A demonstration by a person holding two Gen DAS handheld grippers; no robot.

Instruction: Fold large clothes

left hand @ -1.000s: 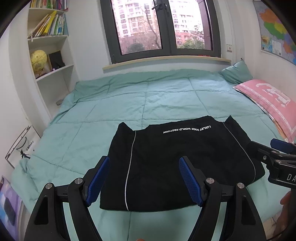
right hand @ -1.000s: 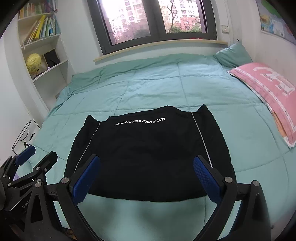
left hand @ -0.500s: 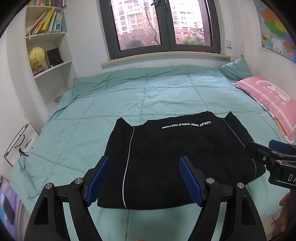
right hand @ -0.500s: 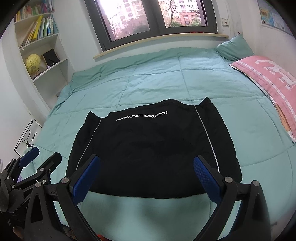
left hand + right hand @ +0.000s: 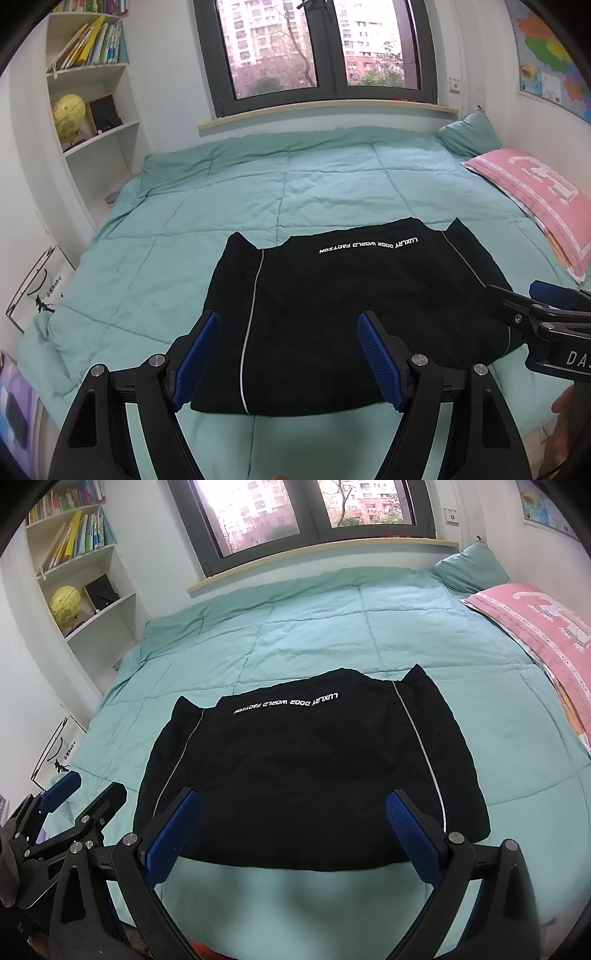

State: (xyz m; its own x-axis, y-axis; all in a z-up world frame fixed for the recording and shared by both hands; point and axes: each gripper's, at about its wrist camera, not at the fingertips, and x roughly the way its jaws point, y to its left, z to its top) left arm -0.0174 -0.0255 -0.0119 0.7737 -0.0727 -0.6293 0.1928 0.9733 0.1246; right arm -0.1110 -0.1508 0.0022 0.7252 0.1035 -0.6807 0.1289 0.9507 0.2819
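Observation:
A black garment point(image 5: 351, 314) with white piping and white lettering lies folded into a flat rectangle on the green quilt point(image 5: 295, 192), near the bed's front edge. It also shows in the right wrist view point(image 5: 303, 768). My left gripper point(image 5: 288, 354) is open and empty, held above the garment's near left part. My right gripper point(image 5: 291, 834) is open and empty, held above the garment's near edge. The right gripper shows at the right edge of the left wrist view point(image 5: 543, 314). The left gripper shows at the lower left of the right wrist view point(image 5: 74, 808).
A pink pillow point(image 5: 535, 199) and a green pillow point(image 5: 469, 133) lie at the bed's right side. A white bookshelf point(image 5: 92, 122) with books and a yellow globe point(image 5: 68, 112) stands on the left. A window point(image 5: 317, 48) is behind the bed.
Both grippers have pulled back and up a little from the garment, so it sits lower and farther in the views. The garment has not moved.

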